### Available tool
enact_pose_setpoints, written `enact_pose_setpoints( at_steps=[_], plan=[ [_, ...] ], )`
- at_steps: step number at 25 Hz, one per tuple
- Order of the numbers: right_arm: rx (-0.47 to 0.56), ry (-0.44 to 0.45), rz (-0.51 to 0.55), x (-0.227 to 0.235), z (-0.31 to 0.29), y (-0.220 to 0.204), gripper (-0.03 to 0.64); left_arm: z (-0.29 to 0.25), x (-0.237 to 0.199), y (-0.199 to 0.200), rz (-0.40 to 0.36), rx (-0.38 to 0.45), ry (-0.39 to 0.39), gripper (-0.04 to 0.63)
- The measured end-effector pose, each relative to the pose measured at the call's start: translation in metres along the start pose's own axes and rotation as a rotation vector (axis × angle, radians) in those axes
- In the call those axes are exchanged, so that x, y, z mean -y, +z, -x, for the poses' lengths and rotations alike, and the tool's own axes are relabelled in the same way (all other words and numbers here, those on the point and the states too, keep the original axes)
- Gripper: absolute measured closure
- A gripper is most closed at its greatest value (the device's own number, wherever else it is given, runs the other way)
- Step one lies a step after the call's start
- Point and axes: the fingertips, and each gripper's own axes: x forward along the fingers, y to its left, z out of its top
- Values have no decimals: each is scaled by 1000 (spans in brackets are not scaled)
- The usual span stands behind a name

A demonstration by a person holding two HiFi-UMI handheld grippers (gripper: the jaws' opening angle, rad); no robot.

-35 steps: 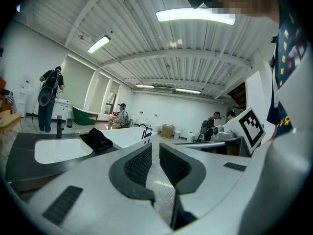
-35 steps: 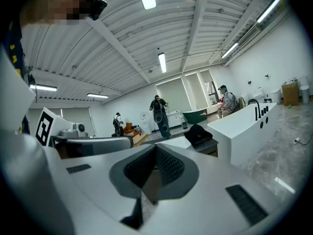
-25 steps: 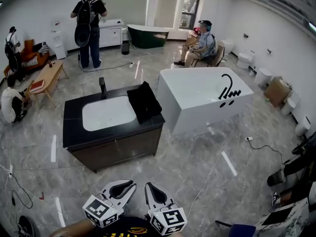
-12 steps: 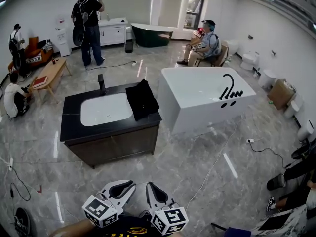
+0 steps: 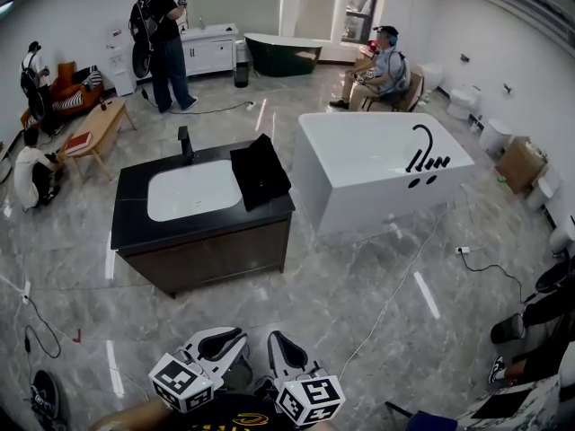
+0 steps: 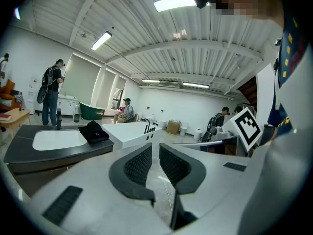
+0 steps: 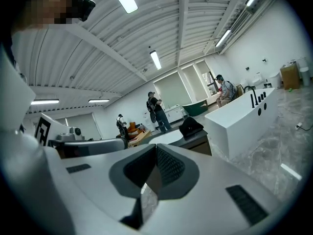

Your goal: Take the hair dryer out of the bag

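Note:
A black bag (image 5: pixel 260 173) lies slumped on the right end of a black vanity top (image 5: pixel 135 232), beside the white basin (image 5: pixel 191 191). It also shows far off in both gripper views, as the bag (image 6: pixel 94 131) and the bag (image 7: pixel 190 126). No hair dryer is visible. Both grippers are held low near my body, well short of the vanity. My left gripper (image 5: pixel 232 337) (image 6: pixel 155 148) has its jaws a narrow gap apart with nothing between them. My right gripper (image 5: pixel 275 339) (image 7: pixel 156 148) is shut and empty.
A black faucet (image 5: pixel 187 142) stands behind the basin. A white bathtub (image 5: pixel 377 164) sits right of the vanity, and a cable (image 5: pixel 395 285) runs across the marble floor. Several people stand or sit around the room's edges, one of them seated on a chair (image 5: pixel 382 74).
The whole scene has shifted slightly in the head view as I move. Both grippers keep their place at the bottom edge, their jaws unchanged. The standing person at the back has stepped a little.

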Motion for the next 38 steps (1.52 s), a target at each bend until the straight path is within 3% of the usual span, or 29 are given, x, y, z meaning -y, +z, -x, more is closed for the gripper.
enact_pose_setpoints(
  at_steps=[5,10,21,29,38],
  plan=[
    [-16,-21,-18,23,-12,1,608,-26,-10,6,7,-12,-4,543],
    [-17,-84,-22,61,-27,16,609,-66,-22,5,17,-22,-67,543],
    [-48,-184,-25,137,-102,60,608,-167,-80,42,25,-29,-173,543],
    [-93,-156,-17,158,-165,80,609,-205,-140,59,63,-28,-140,543],
    [-146,-82,-34,208,-212,94,608,-262,-173,67,84,-34,-56,543]
  ],
)
